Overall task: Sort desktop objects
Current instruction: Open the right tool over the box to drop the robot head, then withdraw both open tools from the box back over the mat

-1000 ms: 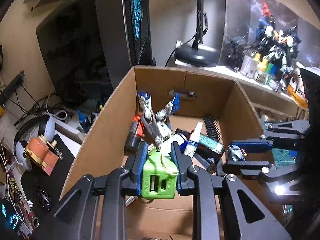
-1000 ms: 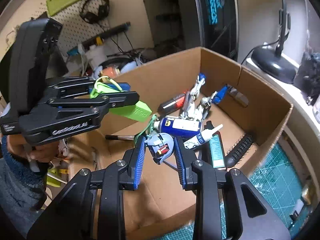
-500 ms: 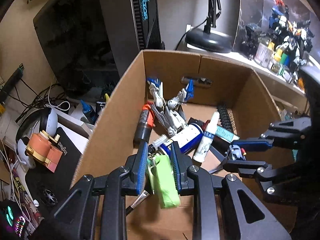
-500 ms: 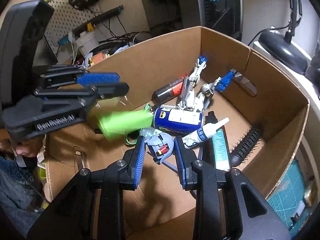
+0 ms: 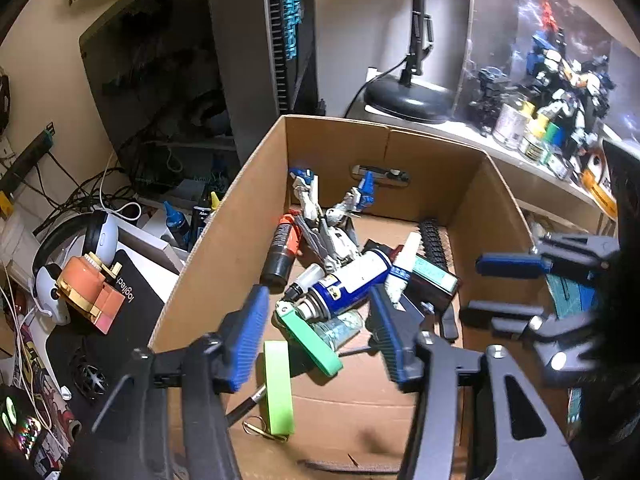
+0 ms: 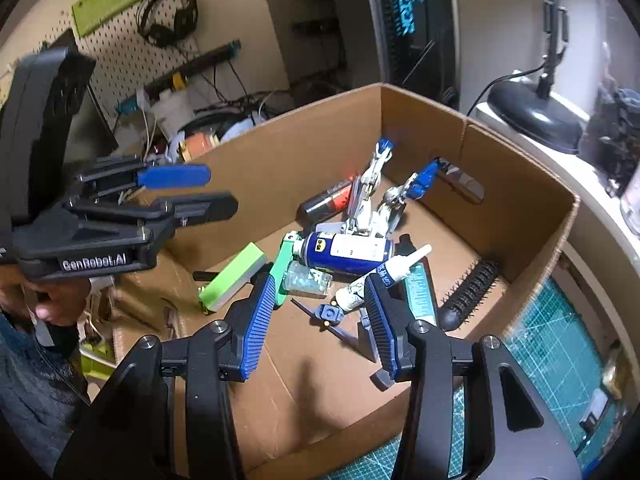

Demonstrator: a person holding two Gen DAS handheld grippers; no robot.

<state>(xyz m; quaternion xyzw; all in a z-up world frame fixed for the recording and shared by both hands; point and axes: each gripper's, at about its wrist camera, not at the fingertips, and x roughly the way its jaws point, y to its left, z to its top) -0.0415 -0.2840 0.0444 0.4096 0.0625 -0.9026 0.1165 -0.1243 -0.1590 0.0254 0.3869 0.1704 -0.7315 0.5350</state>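
Both grippers over the cardboard box [image 5: 224,240], jaws opening, nothing between the pads.

Left gripper [image 5: 316,332]: jaws apart, empty; green block [image 5: 277,390] lying flat on box floor just below, near the left wall, small ring at its near end. Right gripper [image 6: 320,316]: jaws apart, empty; small blue-grey figure part [image 6: 329,314] resting on box floor between and beneath the fingers, not touched. Also in box: blue spray can [image 6: 348,250] mid-floor, white tube [image 6: 384,276] leaning against it, white-blue robot figure [image 5: 328,224] behind, black hairbrush [image 6: 470,290] by the right wall, green strip [image 5: 310,338] beside the can nozzle.
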